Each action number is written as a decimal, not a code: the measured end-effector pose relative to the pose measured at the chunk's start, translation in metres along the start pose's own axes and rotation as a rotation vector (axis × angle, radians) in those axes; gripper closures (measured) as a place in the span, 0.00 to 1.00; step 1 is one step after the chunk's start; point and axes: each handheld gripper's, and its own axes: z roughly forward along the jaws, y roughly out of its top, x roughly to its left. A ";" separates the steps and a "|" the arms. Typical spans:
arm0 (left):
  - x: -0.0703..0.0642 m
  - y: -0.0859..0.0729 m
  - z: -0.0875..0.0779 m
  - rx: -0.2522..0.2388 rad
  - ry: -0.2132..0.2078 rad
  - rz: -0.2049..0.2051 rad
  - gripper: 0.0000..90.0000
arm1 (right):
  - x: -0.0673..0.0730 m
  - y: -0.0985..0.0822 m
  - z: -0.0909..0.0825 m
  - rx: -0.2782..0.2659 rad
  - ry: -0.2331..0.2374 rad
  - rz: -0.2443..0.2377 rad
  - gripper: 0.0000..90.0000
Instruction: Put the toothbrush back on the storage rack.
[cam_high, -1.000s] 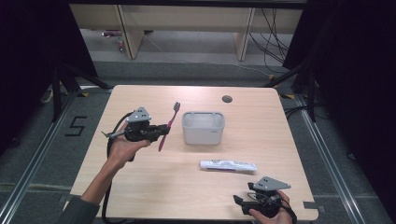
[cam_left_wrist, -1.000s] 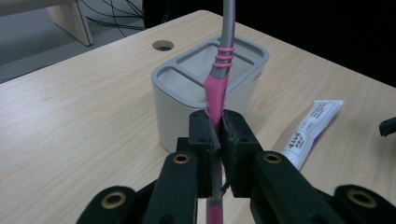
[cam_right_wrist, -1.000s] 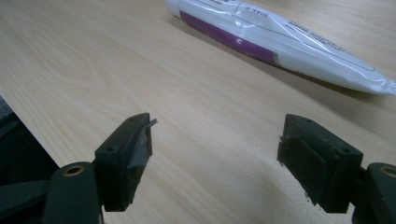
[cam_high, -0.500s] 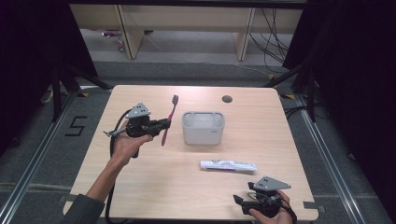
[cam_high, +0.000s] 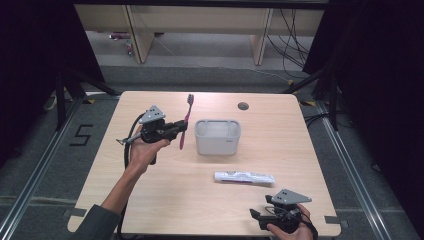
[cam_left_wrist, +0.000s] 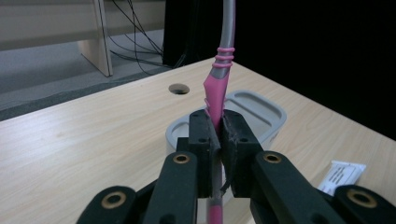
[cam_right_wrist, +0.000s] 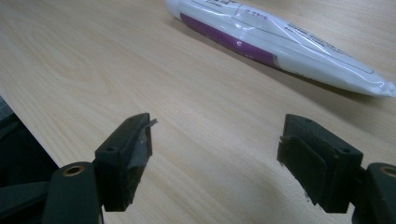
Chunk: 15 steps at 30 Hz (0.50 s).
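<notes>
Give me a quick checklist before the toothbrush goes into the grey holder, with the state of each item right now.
1. Grip: left gripper is shut on the pink toothbrush at its handle: ok.
2. Brush attitude: it stands roughly upright, bristle end up: ok.
3. Holder: the grey holder stands upright on the table, its top openings free: ok.
4. Alignment: the brush is beside the holder, not above an opening: not ok.
5. Right gripper: open, holding nothing, resting near the table's front edge, out of the path: ok.
6. Toothpaste tube: lies flat in front of the holder, apart from it: ok.
</notes>
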 end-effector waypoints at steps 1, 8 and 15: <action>0.000 0.001 0.001 -0.005 -0.002 -0.002 0.92 | 0.000 0.000 0.000 0.004 0.001 0.003 0.29; -0.001 0.007 0.013 -0.028 0.006 -0.009 0.92 | 0.001 0.000 0.000 0.001 0.010 0.016 0.29; -0.002 0.016 0.023 -0.059 0.015 -0.033 0.92 | -0.001 0.000 0.001 -0.003 0.016 0.000 0.29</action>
